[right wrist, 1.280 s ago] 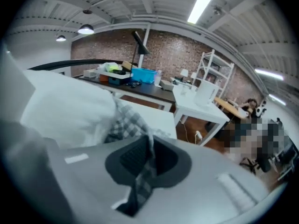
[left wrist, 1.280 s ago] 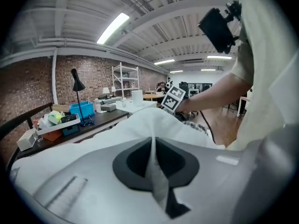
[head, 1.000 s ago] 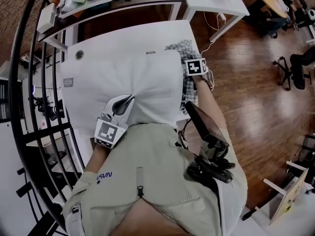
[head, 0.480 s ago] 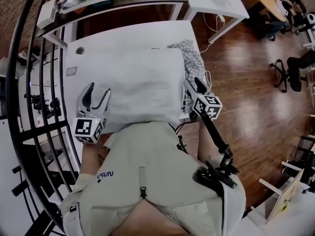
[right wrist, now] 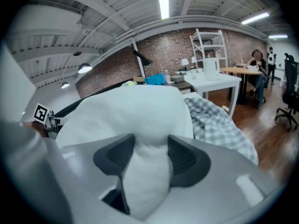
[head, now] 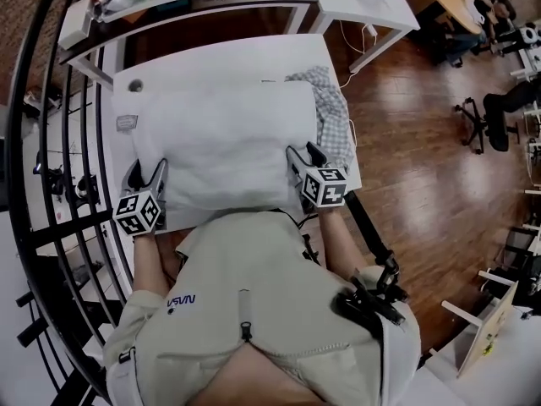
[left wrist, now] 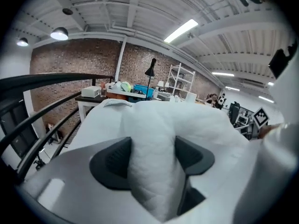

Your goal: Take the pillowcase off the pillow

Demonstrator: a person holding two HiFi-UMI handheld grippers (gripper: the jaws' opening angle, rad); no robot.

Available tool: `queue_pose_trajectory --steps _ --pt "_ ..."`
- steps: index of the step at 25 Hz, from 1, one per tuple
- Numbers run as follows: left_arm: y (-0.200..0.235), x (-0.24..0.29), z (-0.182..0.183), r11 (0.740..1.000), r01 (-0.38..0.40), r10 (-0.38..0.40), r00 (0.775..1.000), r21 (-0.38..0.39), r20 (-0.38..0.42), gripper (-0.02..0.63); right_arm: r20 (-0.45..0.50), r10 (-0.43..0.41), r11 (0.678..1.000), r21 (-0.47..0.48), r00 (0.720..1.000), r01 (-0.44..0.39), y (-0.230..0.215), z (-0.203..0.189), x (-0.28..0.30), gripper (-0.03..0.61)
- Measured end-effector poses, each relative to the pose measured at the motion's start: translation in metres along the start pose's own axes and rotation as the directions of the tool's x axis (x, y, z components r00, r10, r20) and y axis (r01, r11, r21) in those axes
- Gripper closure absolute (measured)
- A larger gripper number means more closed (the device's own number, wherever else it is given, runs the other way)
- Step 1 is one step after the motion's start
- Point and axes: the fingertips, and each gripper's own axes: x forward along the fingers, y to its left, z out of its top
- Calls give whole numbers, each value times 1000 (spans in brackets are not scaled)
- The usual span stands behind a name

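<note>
Now left tool (head: pixel 145 172), right tool (head: pixel 304 152) opened, moved astride pillow (head: pixel 224 142) corners.

You hold left claw (head: pixel 145 169) at near-left corner of pillow (head: pixel 224 142), right claw (head: pixel 304 152) at near-right corner, both pointing forward and slightly down. Jaws of each just been opening, now wide; pillow corner bulges between them, not clamped

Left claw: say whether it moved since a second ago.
Yes. The left claw swung out to the left edge of the table; its jaws have just been opening, with a corner of the pillow between them.
</note>
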Motion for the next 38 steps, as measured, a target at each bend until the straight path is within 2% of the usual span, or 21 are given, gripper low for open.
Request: queue_pose_trajectory --steps 4,6,8,11,13,14,16,17,19,21,23,25,26,27,28,29,30,32,33,35,38 --pt "-22 -9 18 997 74 -76 995 37 62 531 75 -84 995 -38 994 87 3 24 -9 518" --pt "-32 -21 39 994 102 -107 985 44 133 566 145 -96 992 -67 985 106 5 49 -19 555" --pt "-43 -34 61 990 130 -139 969 56 203 569 225 -99 987 -99 969 124 4 80 -30 558" --pt "-63 -43 83 980 178 -196 944 93 265 571 317 -126 972 -149 940 180 -3 122 -45 560" --pt "-74 -37 88 974 198 -222 931 109 289 569 317 -142 968 -154 938 198 -16 133 -42 560" --pt "-76 -29 87 974 197 -221 931 109 289 569 287 -144 970 -147 947 193 -24 130 -35 558" --pt "-71 -6 74 980 177 -193 949 86 250 556 180 -156 974 -136 971 181 -42 109 -12 548" --pt "-66 7 64 985 161 -172 961 68 215 529 120 -171 972 -140 978 187 -51 94 1 534" --pt "-55 17 50 992 120 -124 977 30 171 426 63 -219 963 -147 974 226 -65 72 12 482" --pt "-46 4 50 998 63 -58 978 -17 198 405 122 -262 947 -158 957 279 -65 75 -2 449" --pt "-37 -18 59 999 -28 37 963 -39 266 411 221 -255 927 -220 942 303 -44 90 -22 451" --pt "-41 -40 69 995 -96 95 935 -13 342 522 280 -178 914 -309 943 264 -9 99 -31 451" --pt "-51 -44 71 995 -97 84 928 17 363 539 283 -128 910 -347 951 226 8 97 -30 451" --pt "-65 -41 68 996 -72 48 933 53 357 561 266 -87 908 -374 960 186 21 90 -24 455" --pt "-80 -32 61 996 -28 -2 948 89 319 581 235 -63 909 -388 970 153 28 81 -16 486" --pt "-94 -18 48 993 19 -49 966 118 253 584 195 -55 911 -392 979 129 31 69 -6 521" --pt "-105 -1 32 988 54 -79 982 142 173 588 153 -56 914 -391 987 112 30 58 5 526" --pt "-116 27 0 977 78 -87 996 198 37 599 86 -57 921 -380 995 86 26 40 20 529" --pt "-117 36 -12 971 78 -81 997 224 2 607 66 -50 927 -368 997 71 24 35 24 529" --pt "-118 43 -25 968 75 -73 997 239 -17 610 51 -24 938 -345 998 40 22 31 27 529" --pt "-116 33 -24 971 40 -44 999 237 10 611 73 9 942 -335 997 16 24 30 24 529"
